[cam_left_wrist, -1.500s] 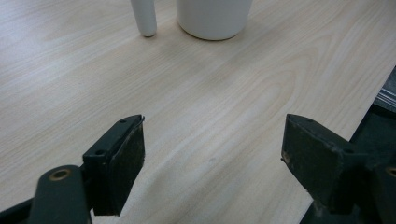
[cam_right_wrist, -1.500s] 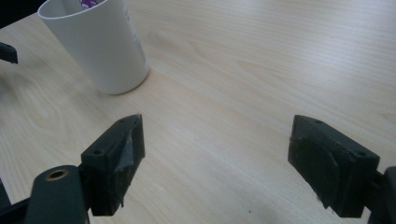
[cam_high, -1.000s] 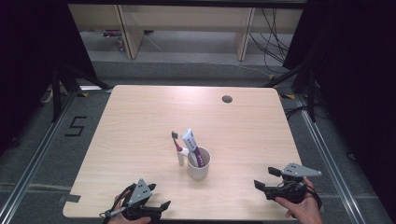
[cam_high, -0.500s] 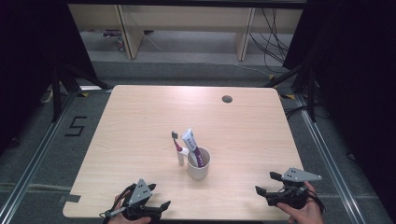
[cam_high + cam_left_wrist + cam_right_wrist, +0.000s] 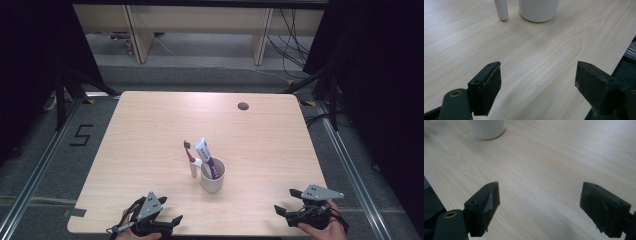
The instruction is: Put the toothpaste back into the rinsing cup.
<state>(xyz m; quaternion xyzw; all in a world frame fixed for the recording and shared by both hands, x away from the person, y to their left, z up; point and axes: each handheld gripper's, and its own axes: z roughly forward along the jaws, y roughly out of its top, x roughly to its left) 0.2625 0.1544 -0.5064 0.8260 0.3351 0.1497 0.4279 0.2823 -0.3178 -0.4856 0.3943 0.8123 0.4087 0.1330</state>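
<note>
A white cup [image 5: 212, 179] stands near the middle of the wooden table [image 5: 150, 130], holding a white and purple toothpaste tube [image 5: 205, 154]. A toothbrush [image 5: 189, 156] with a white handle stands upright against the cup's left side. My left gripper [image 5: 169, 223] rests open at the near left edge, empty. In the left gripper view, the left gripper [image 5: 537, 85] faces the cup [image 5: 538, 10] and the toothbrush handle [image 5: 501, 10]. My right gripper [image 5: 282, 212] is open and empty at the near right edge. The cup [image 5: 488, 128] lies ahead of the right gripper [image 5: 540, 205] in its own view.
A dark round hole [image 5: 243, 106] sits near the table's far edge. The floor at the left bears a painted "5" [image 5: 81, 135]. Metal rails run along both sides of the table, and cables hang behind it.
My right gripper has drawn back a little toward the near edge of the table. The left gripper, the cup and its contents have not moved.
</note>
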